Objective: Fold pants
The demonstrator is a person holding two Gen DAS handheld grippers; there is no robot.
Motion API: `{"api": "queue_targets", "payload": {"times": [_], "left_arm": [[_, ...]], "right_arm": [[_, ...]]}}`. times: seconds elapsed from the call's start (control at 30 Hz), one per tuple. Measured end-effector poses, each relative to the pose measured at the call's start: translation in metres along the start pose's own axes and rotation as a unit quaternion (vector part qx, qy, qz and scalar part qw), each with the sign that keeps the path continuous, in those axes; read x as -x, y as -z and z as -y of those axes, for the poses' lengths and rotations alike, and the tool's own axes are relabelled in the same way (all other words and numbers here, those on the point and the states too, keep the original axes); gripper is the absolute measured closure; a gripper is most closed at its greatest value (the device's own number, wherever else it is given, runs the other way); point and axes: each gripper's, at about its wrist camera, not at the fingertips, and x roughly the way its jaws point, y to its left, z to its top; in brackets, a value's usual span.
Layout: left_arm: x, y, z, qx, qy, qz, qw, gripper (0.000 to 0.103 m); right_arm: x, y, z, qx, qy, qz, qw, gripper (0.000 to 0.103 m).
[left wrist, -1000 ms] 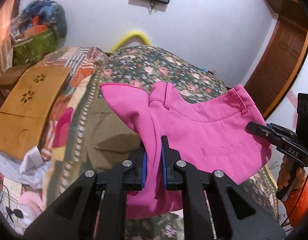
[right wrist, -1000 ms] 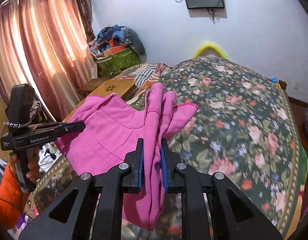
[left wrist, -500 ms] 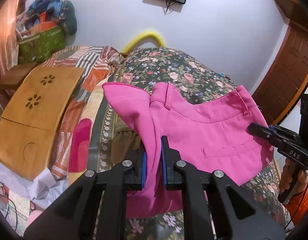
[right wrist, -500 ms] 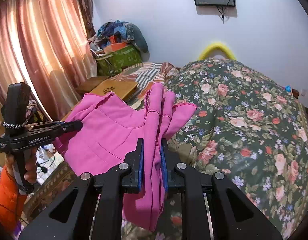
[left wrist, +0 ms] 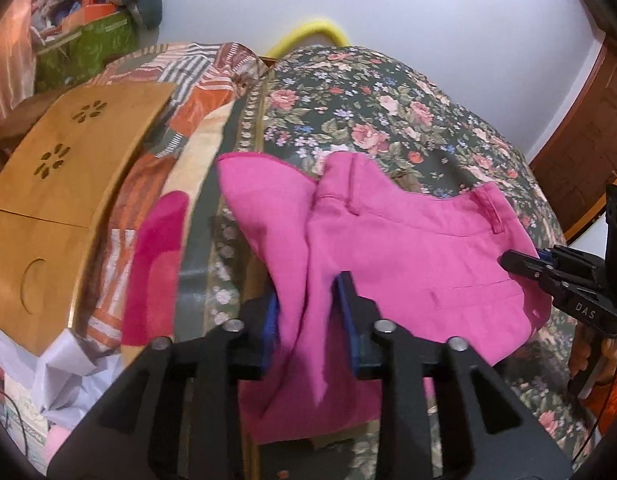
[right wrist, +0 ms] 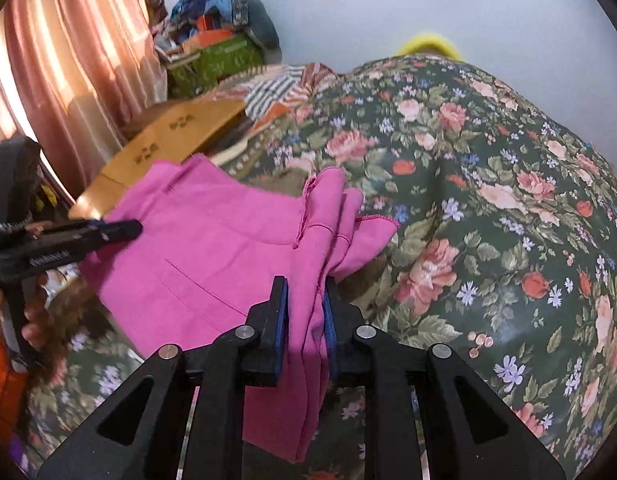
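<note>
Because the pink pants [left wrist: 408, 248] are a thin woven cloth, they should handle as light, limp and not at all fragile: they sag between any two held points and bunch wherever they are pinched. My judgement is that the best holds are on the stiffer parts, the waistband with its belt loop and the stitched hems, since a doubled edge gives the pads something to bite and keeps the layers from sliding apart.

They hang just above the near part of the floral bedspread [left wrist: 380, 104], stretched as a folded panel between the two grippers. Their long run now lies left to right across the bed, the waistband edge facing the far wall and the loose lower edge drooping toward the near side; a welt pocket line shows on the face turned up.

At the left end, the left gripper [left wrist: 308, 312] has a gathered ridge of the fabric between its jaws, which are opening, with a gap showing beside the cloth. At the right end, the right gripper [right wrist: 304, 312] has its jaws also easing apart, but its blue pads still press on a bunch of hems.

Farther left lie a striped blanket [left wrist: 196, 80] and a wooden board [left wrist: 68, 160].
</note>
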Motion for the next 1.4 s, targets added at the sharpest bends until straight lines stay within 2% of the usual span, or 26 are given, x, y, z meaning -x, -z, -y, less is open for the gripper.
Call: {"api": "queue_targets", "payload": {"times": [0.07,0.13,0.23,0.37,0.5,0.7,0.9,1.0,1.17,1.4], "left_arm": [[0.003,0.002,-0.005,0.001,-0.011,0.0,0.9999,0.066],[0.004,0.004,-0.014,0.001,-0.047,-0.003,0.9989,0.066],[0.003,0.009,-0.033,0.024,-0.058,-0.019,0.9978,0.066],[0.01,0.016,-0.041,0.025,-0.091,-0.024,0.9952,0.067],[0.033,0.014,-0.034,0.034,-0.091,-0.008,0.9953,0.067],[0.094,0.008,0.012,0.012,-0.085,0.05,0.9951,0.067],[0.172,0.013,0.069,-0.02,-0.064,0.119,0.9906,0.067],[0.215,0.019,0.095,-0.032,-0.058,0.157,0.9853,0.067],[0.29,0.042,0.136,-0.049,-0.051,0.225,0.9719,0.067],[0.366,0.086,0.177,-0.067,-0.049,0.293,0.9526,0.066]], "right_arm": [[-0.003,0.003,0.002,0.002,-0.001,-0.011,1.0,0.084],[-0.006,0.006,0.005,0.004,0.004,-0.019,1.0,0.083],[-0.008,0.011,0.009,0.007,0.012,-0.032,0.999,0.075],[0.001,0.014,0.013,0.02,0.056,-0.034,0.998,0.073],[0.024,0.013,0.022,0.007,0.067,-0.025,0.997,0.072],[0.083,0.009,0.014,0.001,0.056,0.032,0.998,0.072],[0.155,0.008,-0.008,0.005,0.034,0.107,0.994,0.072],[0.192,0.011,-0.024,0.006,0.021,0.141,0.99,0.072],[0.259,0.026,-0.055,0.02,0.004,0.209,0.978,0.072],[0.33,0.056,-0.089,0.033,-0.023,0.284,0.958,0.072]]}}
